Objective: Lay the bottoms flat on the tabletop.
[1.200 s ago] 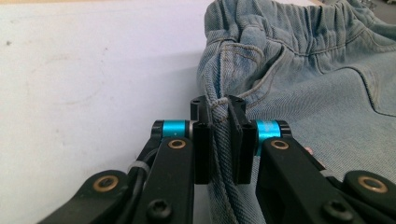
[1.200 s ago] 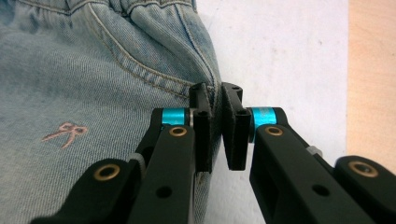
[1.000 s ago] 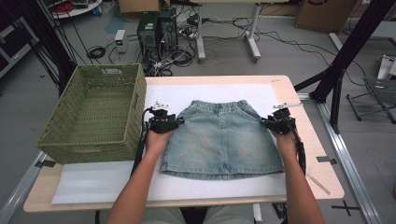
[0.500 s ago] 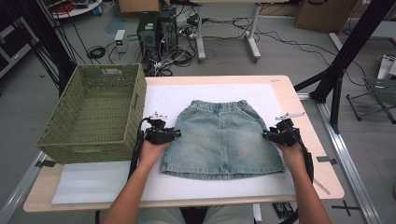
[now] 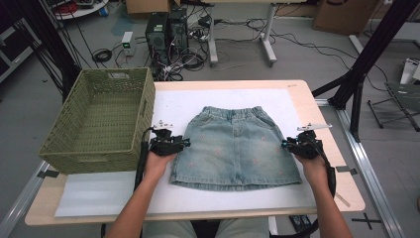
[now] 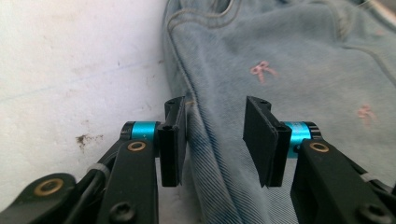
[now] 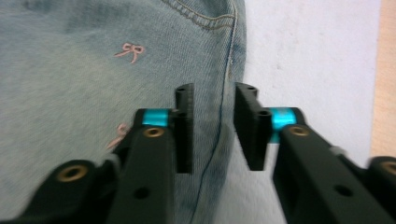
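Observation:
A light-blue denim skirt (image 5: 235, 146) with small pink bows lies flat on the white mat, waistband at the far side. My left gripper (image 5: 186, 143) is at the skirt's left side edge. In the left gripper view the side seam (image 6: 205, 140) runs between the jaws of this gripper (image 6: 215, 112); they have just been opening and do not pinch the cloth. My right gripper (image 5: 285, 145) is at the right side edge. In the right gripper view the seam (image 7: 224, 93) lies in the gap of that gripper (image 7: 215, 93), whose jaws have just been closing a little.
A green woven basket (image 5: 144, 111) stands at the table's left, close to my left hand. The white mat (image 5: 173, 101) covers most of the wooden table (image 5: 319, 111). Computers, cables and black stand legs are on the floor beyond.
Both hands have come toward the near side along the skirt's side edges, from near the waistband to mid-length, and sunk lower. The skirt has not moved.

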Available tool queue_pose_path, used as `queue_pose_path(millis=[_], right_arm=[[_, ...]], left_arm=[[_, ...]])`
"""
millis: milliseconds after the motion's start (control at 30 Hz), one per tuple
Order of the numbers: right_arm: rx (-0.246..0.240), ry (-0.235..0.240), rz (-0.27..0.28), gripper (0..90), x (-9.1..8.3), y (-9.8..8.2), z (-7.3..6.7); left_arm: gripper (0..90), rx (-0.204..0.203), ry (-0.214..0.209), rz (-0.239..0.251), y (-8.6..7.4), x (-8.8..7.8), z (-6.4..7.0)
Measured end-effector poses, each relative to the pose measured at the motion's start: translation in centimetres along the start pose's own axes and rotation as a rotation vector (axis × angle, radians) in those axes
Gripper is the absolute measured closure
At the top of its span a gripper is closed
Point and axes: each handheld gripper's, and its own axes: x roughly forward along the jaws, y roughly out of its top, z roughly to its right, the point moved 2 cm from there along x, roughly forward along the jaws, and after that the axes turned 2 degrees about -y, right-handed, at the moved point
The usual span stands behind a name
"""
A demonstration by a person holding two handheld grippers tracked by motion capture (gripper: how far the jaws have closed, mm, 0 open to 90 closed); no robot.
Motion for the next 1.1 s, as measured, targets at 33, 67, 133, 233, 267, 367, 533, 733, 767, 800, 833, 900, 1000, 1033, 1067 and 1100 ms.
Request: queue_pose_path(millis=[33, 67, 133, 233, 267, 367, 533, 733, 767, 800, 833, 900, 1000, 1033, 1067, 1100], right_arm=[[0.003, 0.004, 0.003, 66.9, -0.3, -0.2, 0.0], [0.001, 0.008, -0.005, 64.8, -0.4, -0.3, -0.1], [-0.034, 0.004, -0.021, 62.6, -0.4, -0.8, -0.3], [-0.037, 0.008, -0.038, 62.5, -0.1, -1.5, -0.4], [-0.041, 0.004, -0.045, 64.9, 0.0, -1.8, -0.4], [-0.057, 0.001, -0.035, 81.2, -0.1, -2.3, -0.3], [-0.112, -0.059, -0.042, 87.7, -0.5, -2.3, -0.6], [-0.037, 0.011, 0.019, 68.6, -1.8, -2.7, -0.5], [-0.033, 0.02, 0.035, 68.6, -2.2, -2.9, -0.6], [-0.037, 0.025, 0.041, 67.9, -2.6, -3.1, -0.8], [-0.049, 0.015, 0.035, 67.6, -3.0, -3.4, -1.0], [-0.064, 0.004, 0.014, 66.6, -3.4, -3.9, -1.4], [-0.061, -0.009, -0.004, 66.2, -3.4, -4.5, -1.5], [-0.059, -0.014, -0.013, 66.3, -3.3, -4.7, -1.4], [-0.06, -0.021, -0.024, 66.9, -3.2, -4.9, -1.3], [-0.058, -0.025, -0.038, 69.0, -3.0, -5.0, -1.3]], left_arm=[[58.2, 0.009, 0.0, -0.005, -0.1, -0.1, 0.1], [58.2, 0.017, 0.002, -0.007, -0.4, -0.2, 0.2], [58.8, 0.018, -0.002, -0.017, -0.8, -0.2, 0.2], [62.5, 0.013, -0.017, -0.041, -1.6, -0.2, 0.2], [66.6, 0.016, -0.016, -0.049, -1.7, -0.2, 0.2], [79.1, 0.028, -0.002, -0.058, -1.8, -0.3, 0.2], [82.4, 0.04, 0.013, -0.061, -1.9, -0.6, 0.3], [61.1, 0.013, -0.023, -0.028, -2.3, -1.7, 0.4], [61.1, 0.014, -0.032, -0.02, -2.4, -2.0, 0.5], [61.1, 0.017, -0.036, -0.017, -2.4, -2.1, 0.7], [60.8, 0.024, -0.039, -0.021, -2.5, -2.3, 0.8], [60.6, 0.027, -0.042, -0.032, -2.7, -2.5, 1.0], [60.8, 0.011, -0.047, -0.045, -3.2, -2.6, 1.0], [61.2, -0.001, -0.044, -0.049, -3.4, -2.6, 0.9], [61.5, -0.004, -0.043, -0.052, -3.5, -2.6, 0.9], [61.5, -0.005, -0.044, -0.05, -3.6, -2.6, 0.8]])
